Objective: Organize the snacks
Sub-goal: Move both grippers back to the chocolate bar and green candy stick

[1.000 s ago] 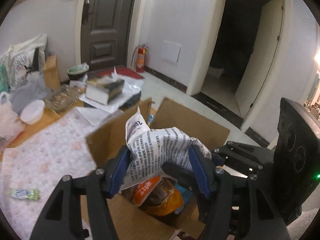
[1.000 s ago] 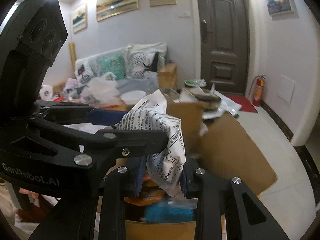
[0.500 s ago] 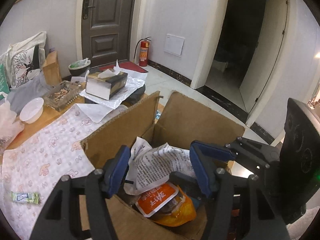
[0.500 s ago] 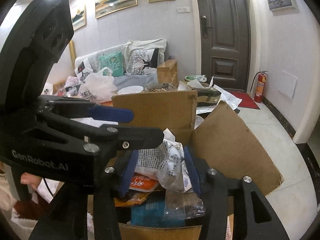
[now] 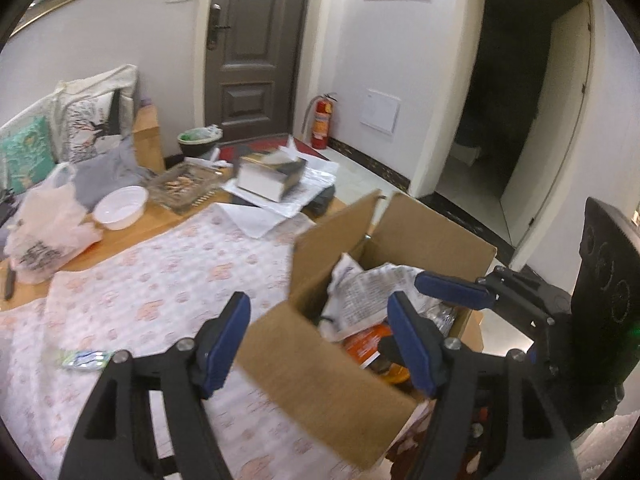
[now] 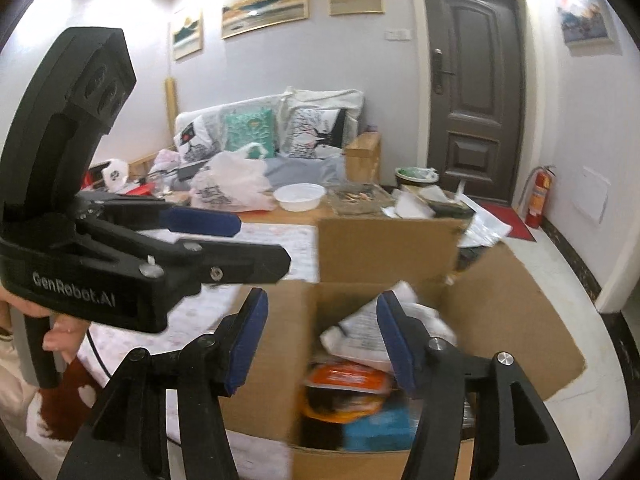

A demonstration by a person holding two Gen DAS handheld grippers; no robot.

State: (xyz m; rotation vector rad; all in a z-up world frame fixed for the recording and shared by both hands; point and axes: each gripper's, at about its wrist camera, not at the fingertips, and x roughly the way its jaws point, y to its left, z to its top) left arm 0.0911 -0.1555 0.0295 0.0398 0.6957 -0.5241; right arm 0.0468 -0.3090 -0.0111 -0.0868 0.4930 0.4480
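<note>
An open cardboard box [image 5: 320, 364] [image 6: 384, 248] stands at the table's edge, holding snack packs. A white bag printed with black text [image 5: 368, 292] [image 6: 360, 332] lies on top, over an orange pack [image 5: 362, 344] [image 6: 344, 376] and a blue pack [image 6: 380, 428]. My left gripper [image 5: 320, 336] is open and empty, above the box's near flap. My right gripper [image 6: 320, 340] is open and empty over the box. A small green-and-white snack packet [image 5: 86, 359] lies on the tablecloth to the left.
The table has a floral cloth [image 5: 160, 272]. Behind it are a white bowl [image 5: 120, 202], a plastic bag [image 5: 44, 236], a glass tray [image 5: 184, 184] and a tissue box [image 5: 272, 174]. A sofa with cushions [image 6: 272, 132] stands beyond. A fire extinguisher [image 5: 320, 122] stands by the door.
Both grippers held the white printed bag above the box, lowered it in and opened. The bag now rests in the box and both grippers have drawn back, the left one swinging leftward.
</note>
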